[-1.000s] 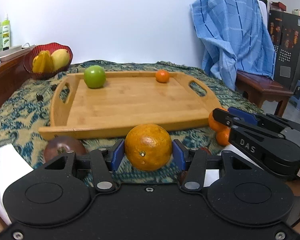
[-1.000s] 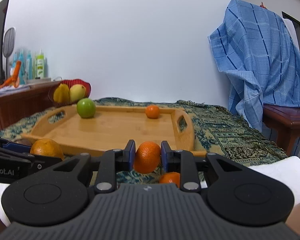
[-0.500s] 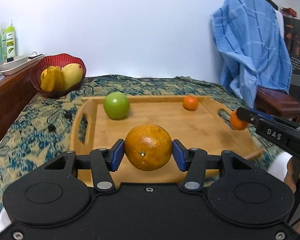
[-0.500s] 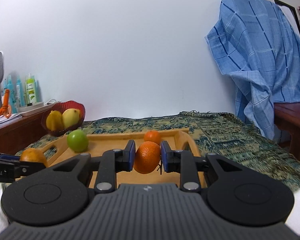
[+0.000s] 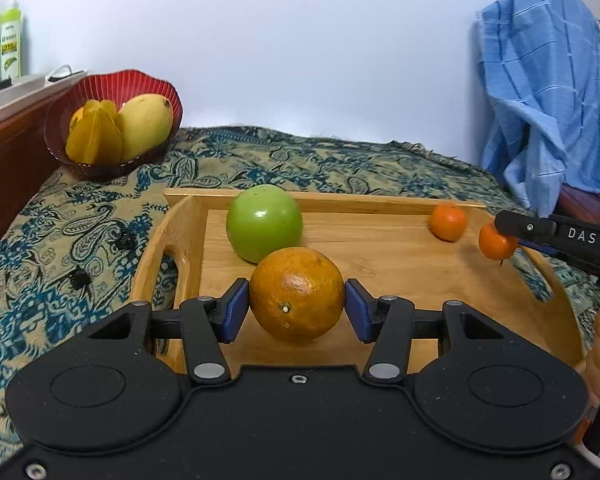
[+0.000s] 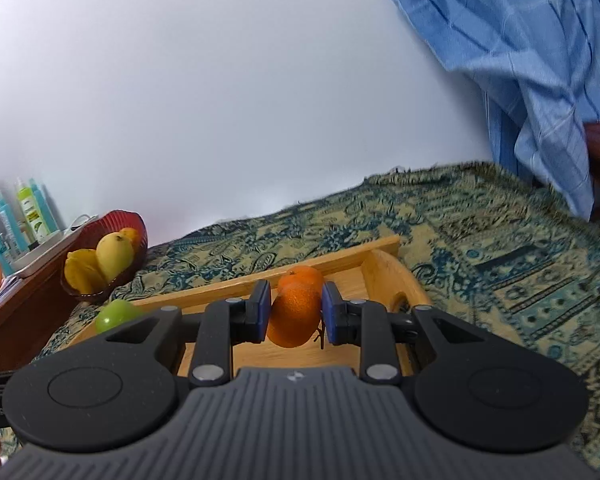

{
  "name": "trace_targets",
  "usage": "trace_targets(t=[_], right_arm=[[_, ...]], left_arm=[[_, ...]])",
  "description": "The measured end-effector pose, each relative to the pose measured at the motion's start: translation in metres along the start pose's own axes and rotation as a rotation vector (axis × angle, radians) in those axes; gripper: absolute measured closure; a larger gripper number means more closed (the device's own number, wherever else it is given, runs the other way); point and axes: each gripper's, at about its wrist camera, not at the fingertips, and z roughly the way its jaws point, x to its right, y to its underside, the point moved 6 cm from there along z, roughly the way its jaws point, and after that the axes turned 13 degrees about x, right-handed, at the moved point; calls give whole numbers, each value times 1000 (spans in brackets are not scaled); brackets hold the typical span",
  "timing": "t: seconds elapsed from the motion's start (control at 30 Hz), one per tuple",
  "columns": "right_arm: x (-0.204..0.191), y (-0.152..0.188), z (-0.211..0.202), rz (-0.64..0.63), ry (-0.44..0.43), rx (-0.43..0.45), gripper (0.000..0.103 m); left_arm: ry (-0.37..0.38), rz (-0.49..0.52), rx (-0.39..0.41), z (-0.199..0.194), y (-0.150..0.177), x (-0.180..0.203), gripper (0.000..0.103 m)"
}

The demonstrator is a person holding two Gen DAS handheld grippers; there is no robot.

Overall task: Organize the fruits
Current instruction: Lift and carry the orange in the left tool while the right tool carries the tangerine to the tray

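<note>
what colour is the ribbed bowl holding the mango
Dark red. The ribbed fruit bowl shows best in the left wrist view, at far left.

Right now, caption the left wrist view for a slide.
Left gripper holds a large orange over the wooden tray, near a green apple.

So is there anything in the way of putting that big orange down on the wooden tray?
Partly: the green apple sits on the tray just beyond the big orange. The floor nearer and rightward looks bare.
</note>
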Motion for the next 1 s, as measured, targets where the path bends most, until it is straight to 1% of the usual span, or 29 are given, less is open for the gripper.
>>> trace_targets(t=[0.1, 0.2, 0.3, 0.47, 0.63, 1.0], right_arm=[[1, 4, 12, 44, -3, -22, 72], [1, 7, 20, 50, 3, -29, 72], [1, 12, 24, 62, 11, -47, 72], [1, 14, 25, 60, 16, -54, 72], [4, 15, 26, 76, 27, -60, 72], [3, 16, 25, 67, 28, -60, 72]], left_arm=[[-3, 15, 3, 10, -3, -1, 54], [-10, 8, 2, 18, -3, -4, 54], [4, -2, -16, 24, 0, -5, 53], [9, 32, -7, 24, 1, -1, 53], [12, 21, -8, 23, 1, -1, 53], [18, 9, -7, 23, 2, -3, 53]])
